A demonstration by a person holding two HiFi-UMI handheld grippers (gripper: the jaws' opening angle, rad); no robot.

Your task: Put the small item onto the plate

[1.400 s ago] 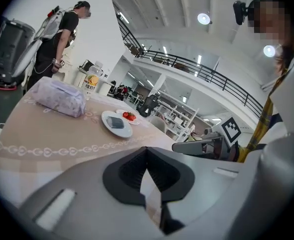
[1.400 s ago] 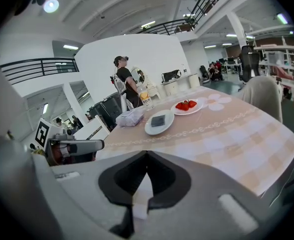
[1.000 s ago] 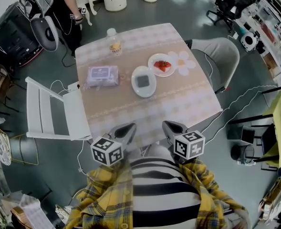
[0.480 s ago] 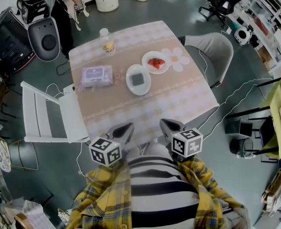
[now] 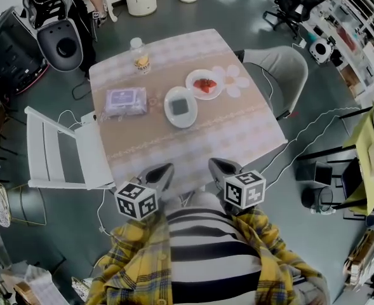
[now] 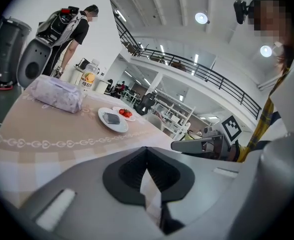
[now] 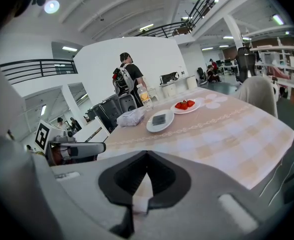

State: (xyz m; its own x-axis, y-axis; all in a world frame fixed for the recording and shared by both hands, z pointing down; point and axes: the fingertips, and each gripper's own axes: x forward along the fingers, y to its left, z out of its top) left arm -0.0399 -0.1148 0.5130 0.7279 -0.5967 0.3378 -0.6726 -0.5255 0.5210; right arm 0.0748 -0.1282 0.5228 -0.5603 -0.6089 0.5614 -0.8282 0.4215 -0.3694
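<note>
We see a round white plate lying flat on the bench, just beside the pale purple wipes pack, to the pack's right in the head view. The small item, a flat dark grey square with rounded corners, rests on the plate's middle, well inside the rim.

The table in the upper middle holds a bottle, a purple pack, a white plate, a smaller plate and a flower mat.
</note>
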